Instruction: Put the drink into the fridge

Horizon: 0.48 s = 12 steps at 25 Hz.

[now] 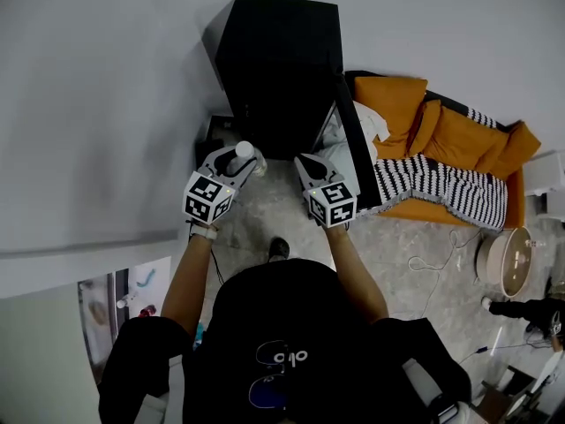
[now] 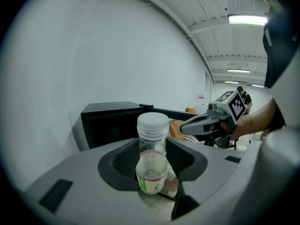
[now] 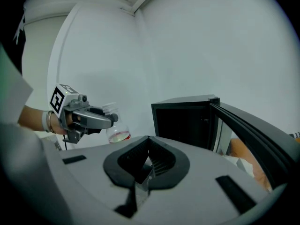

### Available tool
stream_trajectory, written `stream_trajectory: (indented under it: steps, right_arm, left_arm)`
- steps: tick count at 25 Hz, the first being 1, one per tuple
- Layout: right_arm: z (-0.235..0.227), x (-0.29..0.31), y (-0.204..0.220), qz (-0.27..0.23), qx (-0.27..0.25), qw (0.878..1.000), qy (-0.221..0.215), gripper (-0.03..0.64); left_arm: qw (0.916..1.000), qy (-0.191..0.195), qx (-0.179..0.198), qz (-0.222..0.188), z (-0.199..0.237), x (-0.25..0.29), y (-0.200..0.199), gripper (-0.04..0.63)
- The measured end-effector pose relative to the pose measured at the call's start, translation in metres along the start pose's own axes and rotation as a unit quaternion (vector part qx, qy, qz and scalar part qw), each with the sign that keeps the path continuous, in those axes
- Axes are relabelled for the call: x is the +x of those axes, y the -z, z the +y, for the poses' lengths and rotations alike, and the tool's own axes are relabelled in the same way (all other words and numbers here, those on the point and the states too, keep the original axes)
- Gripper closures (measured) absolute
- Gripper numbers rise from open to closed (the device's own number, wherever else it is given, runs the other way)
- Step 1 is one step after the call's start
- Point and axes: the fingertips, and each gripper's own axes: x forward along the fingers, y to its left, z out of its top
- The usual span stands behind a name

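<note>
The door (image 1: 355, 148) of the fridge (image 1: 278, 60) stands open and the left claw (image 1: 237, 161) is clamped round the small drink bottle (image 2: 152, 159), holding it just before the opening, while the right claw (image 1: 306, 164) is closed on nothing, so setting it inside is what's left.

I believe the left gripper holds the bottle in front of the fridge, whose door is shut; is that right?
Not quite: the door of the fridge stands open, as the right gripper view shows. The rest holds: the left gripper does hold the bottle in front of the fridge.
</note>
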Motion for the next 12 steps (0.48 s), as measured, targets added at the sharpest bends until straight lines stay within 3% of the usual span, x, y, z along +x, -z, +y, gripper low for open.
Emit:
stream_trajectory:
  steps: [12]
  right_arm:
    - [-0.01, 0.003, -0.016, -0.007, -0.016, 0.999, 0.033, 0.609]
  left_arm:
    - [0.9998, 0.011, 0.014, -0.001, 0.02, 0.009, -0.01, 0.418]
